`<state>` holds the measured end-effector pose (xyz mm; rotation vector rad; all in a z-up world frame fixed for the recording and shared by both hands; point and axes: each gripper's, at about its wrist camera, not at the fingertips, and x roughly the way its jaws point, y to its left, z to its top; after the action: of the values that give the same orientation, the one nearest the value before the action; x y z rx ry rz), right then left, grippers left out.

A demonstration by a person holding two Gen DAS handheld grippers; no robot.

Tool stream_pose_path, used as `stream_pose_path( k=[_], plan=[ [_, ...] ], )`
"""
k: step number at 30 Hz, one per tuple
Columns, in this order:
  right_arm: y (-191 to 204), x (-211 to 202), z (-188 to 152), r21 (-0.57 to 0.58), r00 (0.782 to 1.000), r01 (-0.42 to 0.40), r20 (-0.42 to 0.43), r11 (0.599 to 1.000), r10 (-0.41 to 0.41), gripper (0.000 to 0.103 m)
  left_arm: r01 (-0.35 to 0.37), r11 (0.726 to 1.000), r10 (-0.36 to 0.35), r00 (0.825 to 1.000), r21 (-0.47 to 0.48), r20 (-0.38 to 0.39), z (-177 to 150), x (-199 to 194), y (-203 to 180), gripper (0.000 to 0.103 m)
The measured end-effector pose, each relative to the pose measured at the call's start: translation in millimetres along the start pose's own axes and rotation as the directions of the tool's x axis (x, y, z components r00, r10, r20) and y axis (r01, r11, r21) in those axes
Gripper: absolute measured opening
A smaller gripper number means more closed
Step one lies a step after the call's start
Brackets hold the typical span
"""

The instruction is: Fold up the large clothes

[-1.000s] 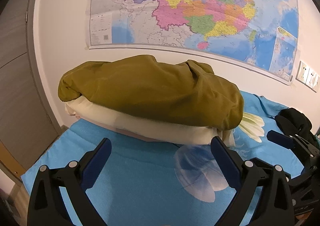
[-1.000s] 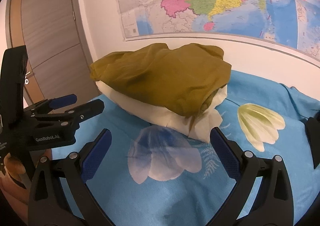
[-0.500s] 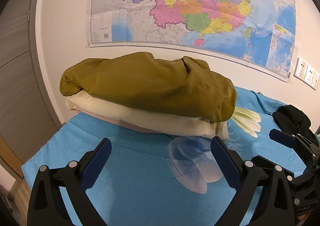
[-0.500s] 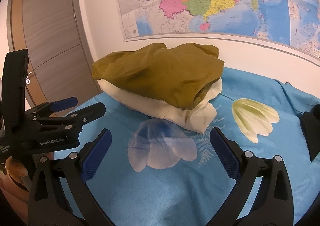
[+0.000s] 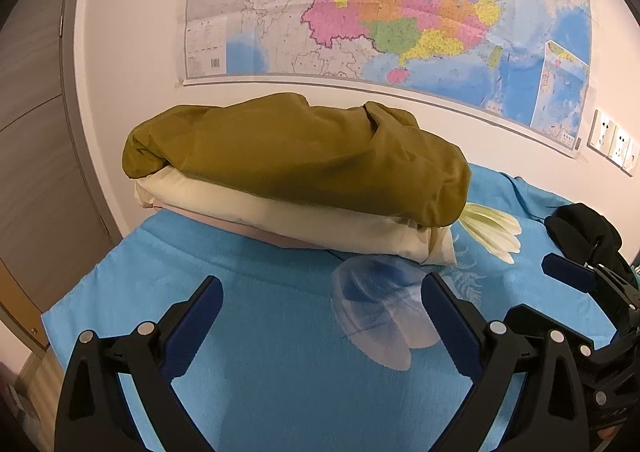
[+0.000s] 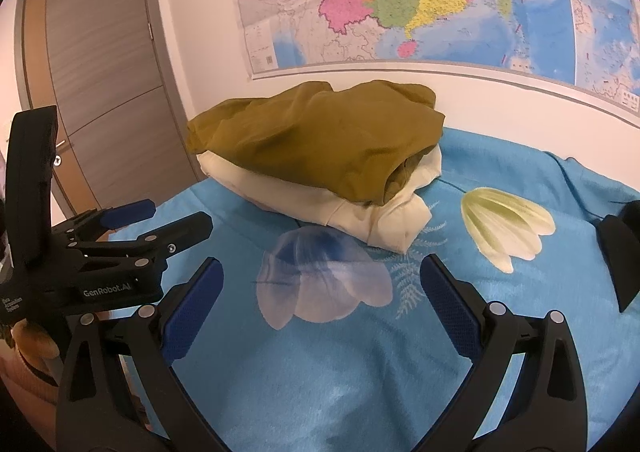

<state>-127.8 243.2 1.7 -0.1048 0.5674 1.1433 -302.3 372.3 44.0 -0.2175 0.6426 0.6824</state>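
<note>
Looking from the left, I see a grey panelled door with a wood-toned frame [image 6: 108, 83] at the edge of the room. My left tool [image 5: 322, 304] hangs over the bright blue flower-printed bed sheet [image 5: 260, 352], its blue-padded fingers spread wide with nothing between them. Ahead of it, against the white wall, sits the stack of folded clothes: an olive-green folded garment [image 5: 296, 159] lies on top of a cream folded garment [image 5: 288, 221], and a thin pinkish layer [image 5: 256, 232] shows beneath that, resting on the sheet. Above the stack hangs a large multicoloured wall map [image 5: 384, 11]. Just in front of the stack's right end, a pale blue printed flower [image 6: 320, 276] is on the sheet, and my right tool [image 6: 322, 304] hovers over it, also spread wide and empty, apart from the clothes. Further right, a yellow-white printed flower [image 6: 506, 226] marks the sheet. Beyond it, a crumpled black piece of clothing [image 5: 584, 230] lies near the bed's right edge, and white wall sockets [image 5: 614, 141] sit on the wall above.
</note>
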Motion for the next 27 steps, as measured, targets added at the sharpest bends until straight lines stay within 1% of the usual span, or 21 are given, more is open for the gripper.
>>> stream_pose_path(
  k=[10,27],
  plan=[
    [-0.1,-2.9,-0.5,0.000,1.000,0.000,0.004,1.000,0.000,0.097,0.011,1.000,-0.011,1.000,0.005,0.004,-0.2,-2.5,-2.5,0.096],
    [4.1,-9.6,-3.5,-0.004,1.000,0.003,0.011,1.000,-0.003,0.097,0.009,1.000,-0.009,1.000,0.003,0.008,-3.9,-8.9,-2.9,0.096]
  ],
)
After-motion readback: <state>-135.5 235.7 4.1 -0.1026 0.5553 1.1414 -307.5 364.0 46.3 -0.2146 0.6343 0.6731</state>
